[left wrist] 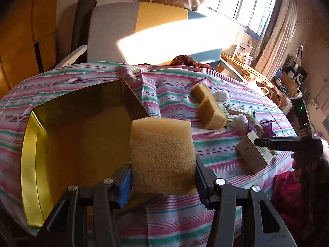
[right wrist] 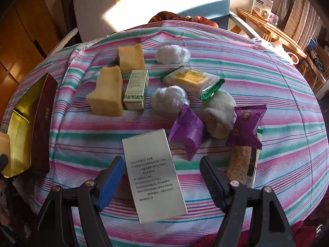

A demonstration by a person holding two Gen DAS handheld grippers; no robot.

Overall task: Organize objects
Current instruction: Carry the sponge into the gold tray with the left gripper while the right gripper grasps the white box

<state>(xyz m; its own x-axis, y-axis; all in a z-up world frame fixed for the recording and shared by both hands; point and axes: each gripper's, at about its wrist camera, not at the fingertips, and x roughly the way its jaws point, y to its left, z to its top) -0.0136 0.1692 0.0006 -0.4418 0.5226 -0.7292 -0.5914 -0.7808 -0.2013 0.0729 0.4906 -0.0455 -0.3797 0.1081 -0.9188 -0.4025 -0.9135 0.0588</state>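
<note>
1. Sponge (left wrist: 162, 156), a yellow foam block, sits clamped between the pads of the left gripper (left wrist: 163, 177), raised at the right edge of the gold-lined box (left wrist: 30, 144), which lies open on the striped cloth (left wrist: 216, 144). In the left wrist view two more foam blocks (left wrist: 209, 111) lie farther back, and the right gripper (left wrist: 261, 143) reaches over a white carton (left wrist: 251, 155).
2. In the right wrist view the right gripper (right wrist: 162, 177) straddles the white carton (right wrist: 153, 175), jaws apart on either side, pads not pressing it. Purple wrappers (right wrist: 186, 131), a green-printed box (right wrist: 136, 89) and a rolled sock (right wrist: 219, 111) lie beyond.
</note>
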